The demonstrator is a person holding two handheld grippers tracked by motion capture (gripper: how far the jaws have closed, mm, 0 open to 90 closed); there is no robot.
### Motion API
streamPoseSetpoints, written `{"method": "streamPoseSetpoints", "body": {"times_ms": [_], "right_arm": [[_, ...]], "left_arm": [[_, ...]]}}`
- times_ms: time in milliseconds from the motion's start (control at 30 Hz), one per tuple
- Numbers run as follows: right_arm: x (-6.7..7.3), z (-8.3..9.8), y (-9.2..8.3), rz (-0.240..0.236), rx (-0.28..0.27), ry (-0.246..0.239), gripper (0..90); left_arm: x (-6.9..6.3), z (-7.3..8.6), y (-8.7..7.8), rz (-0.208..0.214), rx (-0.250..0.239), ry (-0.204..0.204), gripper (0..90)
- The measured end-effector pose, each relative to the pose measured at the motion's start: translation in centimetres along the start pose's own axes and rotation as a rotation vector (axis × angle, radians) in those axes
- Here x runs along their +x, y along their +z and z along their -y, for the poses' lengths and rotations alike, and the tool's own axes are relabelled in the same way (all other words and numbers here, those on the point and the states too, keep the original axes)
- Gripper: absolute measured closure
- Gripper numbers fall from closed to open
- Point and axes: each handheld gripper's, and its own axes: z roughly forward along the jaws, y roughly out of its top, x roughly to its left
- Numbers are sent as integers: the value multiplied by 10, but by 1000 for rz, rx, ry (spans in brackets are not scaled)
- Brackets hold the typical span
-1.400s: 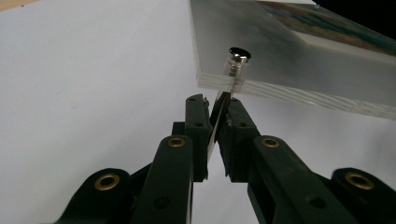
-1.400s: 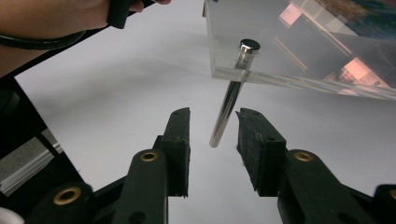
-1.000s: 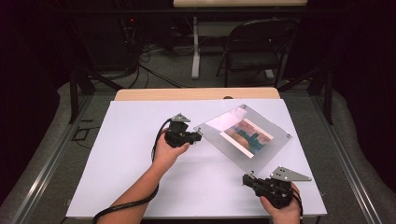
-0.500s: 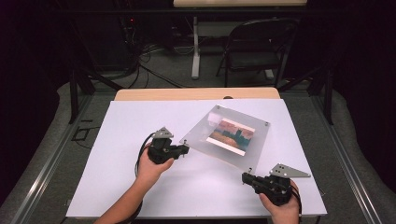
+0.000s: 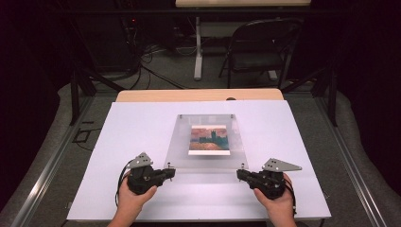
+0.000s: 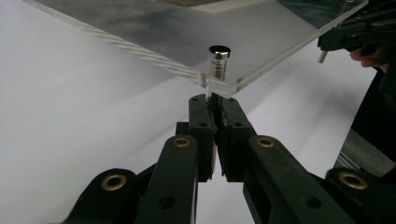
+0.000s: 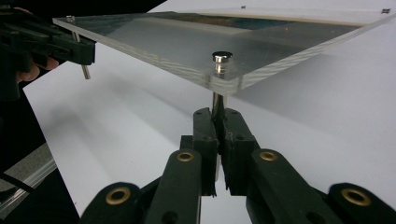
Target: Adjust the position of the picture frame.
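A clear acrylic picture frame (image 5: 182, 149) with a small painted print (image 5: 209, 139) lies square on the white table (image 5: 142, 123). Metal posts stand at its corners. My left gripper (image 5: 170, 173) is shut on the near-left post (image 6: 218, 60), with the jaws (image 6: 215, 109) pinched on the stem just under the plate. My right gripper (image 5: 240, 174) is shut on the near-right post (image 7: 219, 63), clamped (image 7: 216, 116) below the plate as well. The frame's near edge (image 7: 154, 60) hangs a little above the table. Each gripper view also catches the other gripper (image 6: 350, 35) (image 7: 46, 42) at the opposite corner.
Behind the white sheet runs a wooden table edge (image 5: 198, 94). A folding chair (image 5: 260, 47), a table leg and floor cables (image 5: 156, 71) stand farther back. Metal rails (image 5: 52, 161) flank the table on both sides. White surface lies free all around the frame.
The frame has swung from a diagonal lie to square with the table. My left hand has moved left and toward the person with its corner; the right hand has shifted slightly.
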Motion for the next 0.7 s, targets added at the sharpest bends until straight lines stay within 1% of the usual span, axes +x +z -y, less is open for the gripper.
{"method": "streamPoseSetpoints", "body": {"times_ms": [100, 200, 233, 333, 367, 433, 533, 700], "right_arm": [[0, -5, 6, -7, 3, -19, 857], [-2, -7, 13, -3, 4, -23, 856], [-4, -8, 14, 4, 8, -18, 857], [-11, -14, 17, 19, 6, -9, 857], [-14, -17, 19, 20, 7, -3, 857], [-17, -24, 23, 21, -2, 3, 856], [-22, -36, 31, 32, -6, 11, 857], [-31, -47, 45, 54, -1, 22, 856]], "left_arm": [[4, 3, -2, -6, -10, -17, 851], [9, 0, 3, -14, -14, -29, 849], [10, -2, 5, -20, -15, -24, 850], [13, -9, 10, -21, -25, -33, 849], [16, -13, 11, -22, -29, -44, 849], [22, -20, 13, -37, -43, -57, 848], [32, -30, 17, -54, -49, -83, 848], [44, -37, 25, -63, -57, -90, 847]]}}
